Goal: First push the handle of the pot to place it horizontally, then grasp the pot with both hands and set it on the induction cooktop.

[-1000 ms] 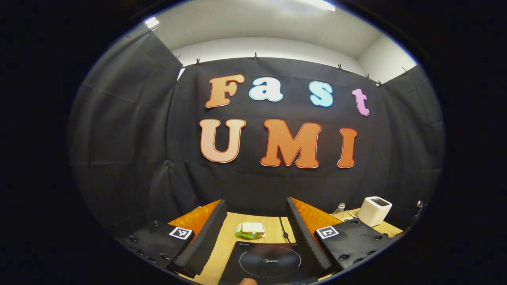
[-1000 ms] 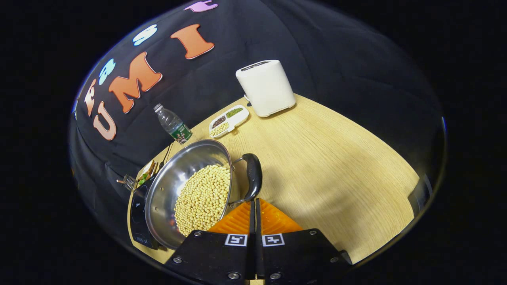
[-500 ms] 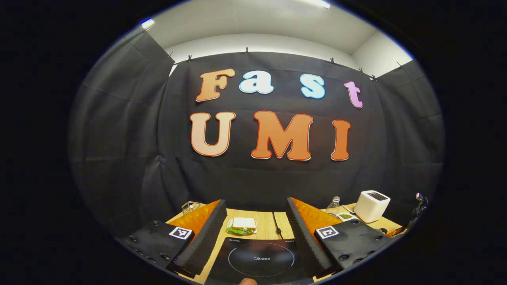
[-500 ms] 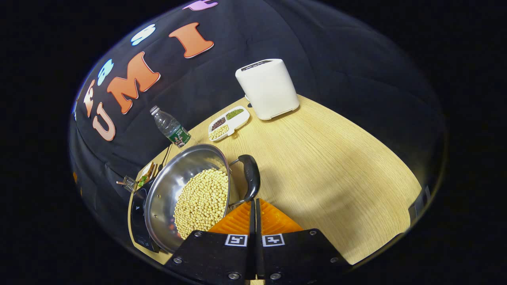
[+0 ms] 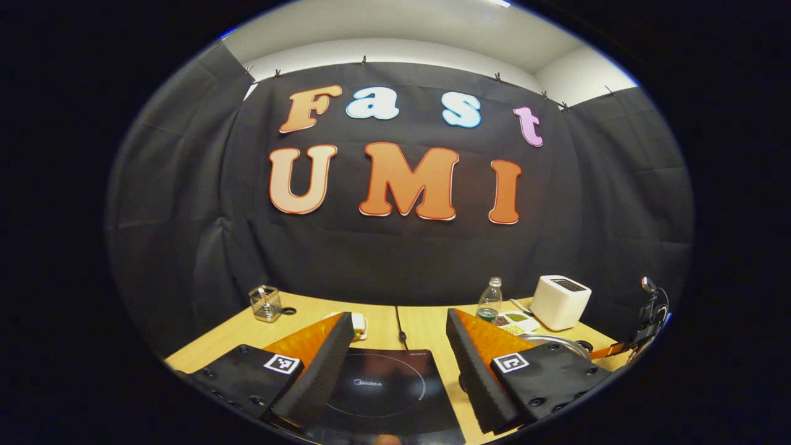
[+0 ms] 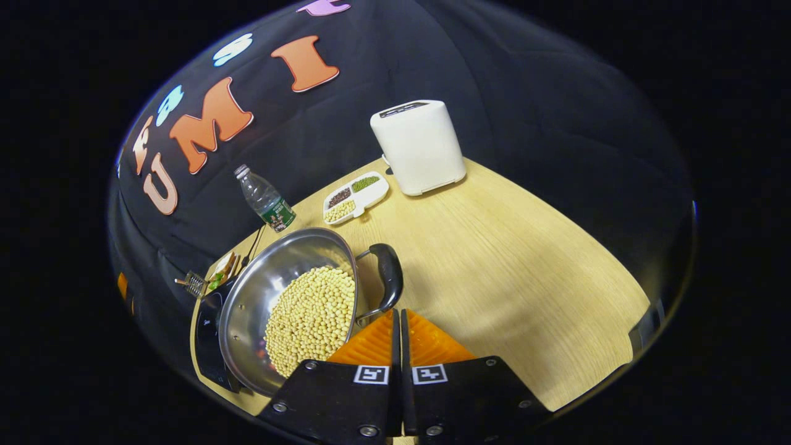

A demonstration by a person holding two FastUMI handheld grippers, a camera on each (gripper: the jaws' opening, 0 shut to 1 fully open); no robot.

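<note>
Counting across both views gives one steel pot (image 6: 287, 296) heaped with pale beans (image 6: 312, 321), one black induction cooktop (image 5: 383, 395), one white toaster (image 6: 420, 147), one water bottle (image 6: 264, 199), one divided snack tray (image 6: 355, 196) and one wire basket (image 5: 266, 304).

The pot sits on the pale wooden worktop (image 6: 513, 278) just beside the cooktop, its black handle (image 6: 390, 278) pointing toward the right tool (image 6: 397, 318), whose orange fingers are pressed together with nothing between them, just short of the handle.

The left tool (image 5: 398, 324) hangs over the cooktop with its fingers spread wide and empty.

A sandwich (image 5: 357, 322) is partly hidden behind its left finger, and the pot's rim barely peeks out at the right.

Black cloth walls the booth.
</note>
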